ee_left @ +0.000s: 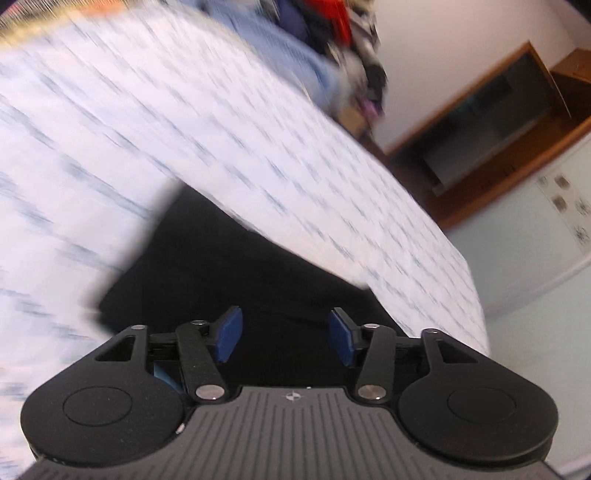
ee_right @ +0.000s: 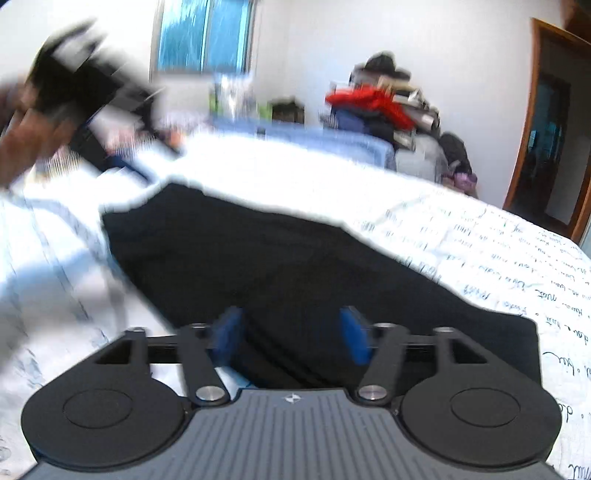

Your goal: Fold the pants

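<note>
Left tongs (ee_left: 285, 338): released, the two blue pads (ee_left: 229, 334) stand apart with nothing pinched between them; only black cloth shows behind the gap.
Right tongs (ee_right: 291, 334): released as well, blue pads (ee_right: 354, 334) spread, no cloth caught between them.
Pants (ee_right: 280, 266): black, lying flat on the bed just ahead of the right tongs and running away to the upper left; the near end passes under the open pads. In the left wrist view the same dark cloth (ee_left: 229, 266) lies right in front of the left tongs and stretches up to the left.
Bedsheet (ee_right: 461, 236): white with lines of dark script, around the pants on every side; to the right of the right tongs it is sharp, to the left blurred.
Other hand seen from the right tongs: far upper left, a blurred hand (ee_right: 33, 129) holding the black left tool, above the sheet and clear of the pants.
Clothes pile (ee_right: 384, 107): well beyond the pants, at the far edge of the bed, red piece on top.
Window (ee_right: 203, 33): behind, upper left of the right tongs.
Door frame (ee_right: 524, 122): wooden, far right.
Sharpness: both views are smeared, the left one most.
</note>
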The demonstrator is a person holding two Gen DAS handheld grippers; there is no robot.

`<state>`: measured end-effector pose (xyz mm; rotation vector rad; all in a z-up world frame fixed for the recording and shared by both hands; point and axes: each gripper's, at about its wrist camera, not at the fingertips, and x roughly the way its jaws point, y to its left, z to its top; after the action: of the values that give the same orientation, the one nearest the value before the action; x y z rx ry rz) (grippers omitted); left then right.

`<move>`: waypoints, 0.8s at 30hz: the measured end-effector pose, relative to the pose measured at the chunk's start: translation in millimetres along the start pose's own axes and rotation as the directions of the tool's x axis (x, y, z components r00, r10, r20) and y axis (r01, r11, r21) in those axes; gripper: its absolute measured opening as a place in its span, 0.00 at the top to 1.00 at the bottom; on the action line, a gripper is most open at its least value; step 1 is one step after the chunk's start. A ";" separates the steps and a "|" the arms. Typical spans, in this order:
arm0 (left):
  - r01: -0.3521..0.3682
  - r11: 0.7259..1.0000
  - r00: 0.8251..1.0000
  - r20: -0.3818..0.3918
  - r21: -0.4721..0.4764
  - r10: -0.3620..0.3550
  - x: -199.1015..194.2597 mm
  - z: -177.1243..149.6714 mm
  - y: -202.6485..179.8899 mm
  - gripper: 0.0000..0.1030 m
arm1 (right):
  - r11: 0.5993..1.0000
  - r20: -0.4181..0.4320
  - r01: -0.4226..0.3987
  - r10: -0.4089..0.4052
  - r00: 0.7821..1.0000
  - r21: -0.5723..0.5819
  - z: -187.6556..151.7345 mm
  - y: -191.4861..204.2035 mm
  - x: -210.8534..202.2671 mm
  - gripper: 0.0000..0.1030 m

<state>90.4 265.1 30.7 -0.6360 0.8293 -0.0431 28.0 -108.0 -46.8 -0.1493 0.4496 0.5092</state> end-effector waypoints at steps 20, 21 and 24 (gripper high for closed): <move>0.076 0.883 0.996 -0.067 0.463 -0.050 137.9 -171.5 -140.0 0.45 | 0.605 -0.058 -0.239 0.428 0.902 0.760 22.0 -198.6 99.6 0.21; 0.082 0.882 0.995 -0.084 0.464 -0.048 144.4 -172.6 -136.5 0.44 | 0.605 -0.086 -0.197 0.406 0.910 0.772 12.6 -201.8 103.7 0.22; 0.103 0.860 0.995 -0.063 0.499 -0.082 144.5 -178.6 -127.6 0.43 | 0.568 -0.062 -0.164 0.356 0.932 0.806 -19.1 -214.8 105.5 0.29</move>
<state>90.8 30.1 -87.1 -0.1781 0.7825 -0.3516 210.6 -252.4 -105.5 0.7624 0.8955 0.5440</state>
